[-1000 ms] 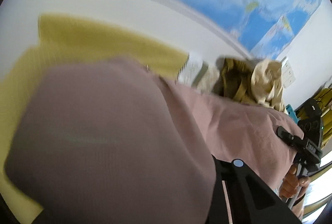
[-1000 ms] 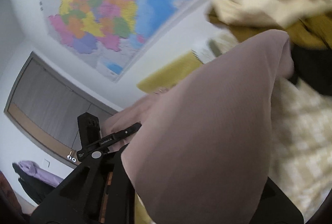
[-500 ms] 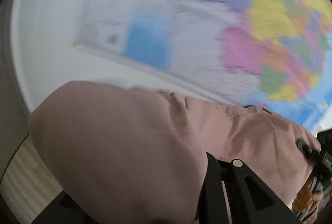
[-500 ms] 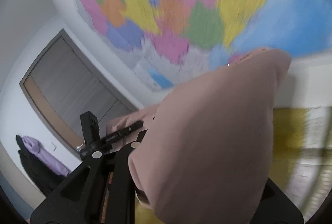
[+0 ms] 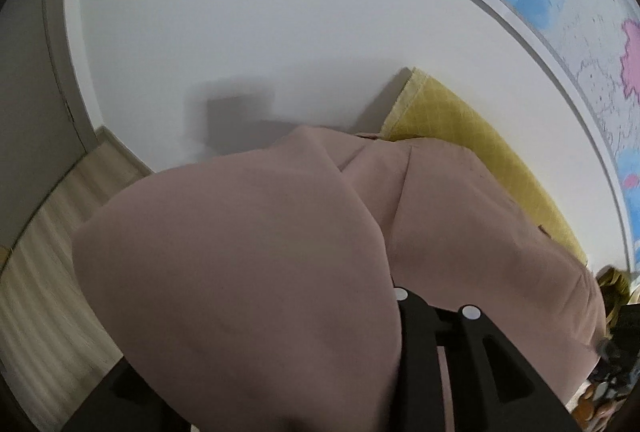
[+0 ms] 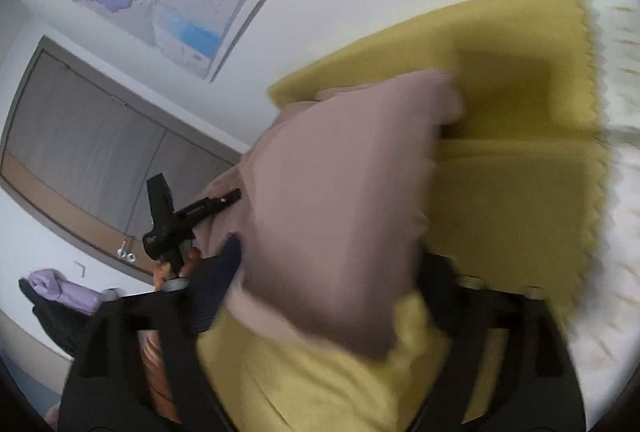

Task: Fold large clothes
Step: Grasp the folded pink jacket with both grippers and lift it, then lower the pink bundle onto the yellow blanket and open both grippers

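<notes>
One dusty-pink cloth garment (image 5: pixel 248 272) fills the lower centre of both wrist views, draped over one yellow quilted cover (image 6: pixel 520 160). The right tool (image 6: pixel 320 272) has just been opening, its two fingers spread wide, pink cloth loose between them. The left tool (image 5: pixel 280 372) has just opened slightly; cloth hides its tips, so a pinch cannot be told.

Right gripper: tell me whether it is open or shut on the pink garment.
Open. The right gripper fingers stand wide apart; its jaws have just been opening, the pink garment lying loosely between them.
</notes>
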Action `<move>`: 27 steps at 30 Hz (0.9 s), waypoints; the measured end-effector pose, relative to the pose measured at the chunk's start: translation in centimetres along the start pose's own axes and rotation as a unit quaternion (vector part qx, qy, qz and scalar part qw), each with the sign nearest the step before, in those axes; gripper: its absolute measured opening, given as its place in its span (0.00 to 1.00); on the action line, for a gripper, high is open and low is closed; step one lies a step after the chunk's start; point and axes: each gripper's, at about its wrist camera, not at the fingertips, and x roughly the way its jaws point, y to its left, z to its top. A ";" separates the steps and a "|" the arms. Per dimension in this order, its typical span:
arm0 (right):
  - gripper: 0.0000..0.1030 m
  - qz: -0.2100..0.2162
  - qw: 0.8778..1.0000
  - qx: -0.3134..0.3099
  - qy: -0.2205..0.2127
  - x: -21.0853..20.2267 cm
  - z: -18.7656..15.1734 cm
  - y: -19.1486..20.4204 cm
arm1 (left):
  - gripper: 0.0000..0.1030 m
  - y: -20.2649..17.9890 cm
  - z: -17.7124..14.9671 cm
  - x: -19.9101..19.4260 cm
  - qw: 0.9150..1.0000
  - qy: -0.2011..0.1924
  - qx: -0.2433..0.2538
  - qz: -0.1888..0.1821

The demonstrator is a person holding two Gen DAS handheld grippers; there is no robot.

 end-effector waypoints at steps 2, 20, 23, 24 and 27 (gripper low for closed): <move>0.79 0.007 1.000 0.027 -0.014 -1.7 -0.4 -1.4 | 0.27 -0.2 -0.2 0.1 1.000 0.001 0.002 0.000; 0.23 -0.117 0.987 -0.105 -0.013 -3.7 -1.0 4.4 | 0.81 -2.0 -1.8 -9.6 0.987 -0.094 0.086 0.101; 0.41 -0.150 0.975 -0.162 -0.034 -1.9 0.2 7.5 | 0.81 -4.4 -2.3 -10.8 0.985 -0.104 0.118 0.064; 0.41 -0.160 0.971 -0.173 -0.041 -1.0 0.6 8.3 | 0.81 -5.7 -2.7 -10.7 0.984 -0.102 0.136 0.049; 0.41 -0.169 0.968 -0.178 -0.046 0.4 1.0 8.7 | 0.81 -9.5 -4.5 -8.8 0.979 -0.079 0.189 0.020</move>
